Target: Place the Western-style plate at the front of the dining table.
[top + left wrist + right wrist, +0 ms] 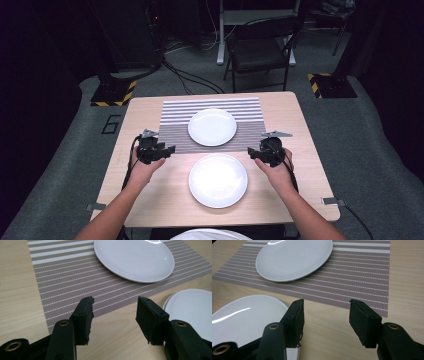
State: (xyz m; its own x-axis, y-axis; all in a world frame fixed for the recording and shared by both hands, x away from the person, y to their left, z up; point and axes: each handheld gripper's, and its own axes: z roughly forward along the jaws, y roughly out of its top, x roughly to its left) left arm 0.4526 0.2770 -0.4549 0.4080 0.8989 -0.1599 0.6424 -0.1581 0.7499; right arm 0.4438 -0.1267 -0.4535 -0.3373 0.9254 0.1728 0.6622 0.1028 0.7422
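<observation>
Nearest the camera, the person's forearms reach in over the counter (140, 200), the biggest thing here. Next in size is the striped placemat (175, 125) at its far half, carrying the far plate (212, 127). Closer to the person, the near plate (218, 180) sits on bare wood, just short of the mat's edge. Left gripper (170, 149) and right gripper (251, 152) hover either side of the gap between the plates, both released and holding nothing. This looks like the approach stage: no plate is grasped yet. Next would likely be lowering one gripper to the near plate's rim and closing on it.
</observation>
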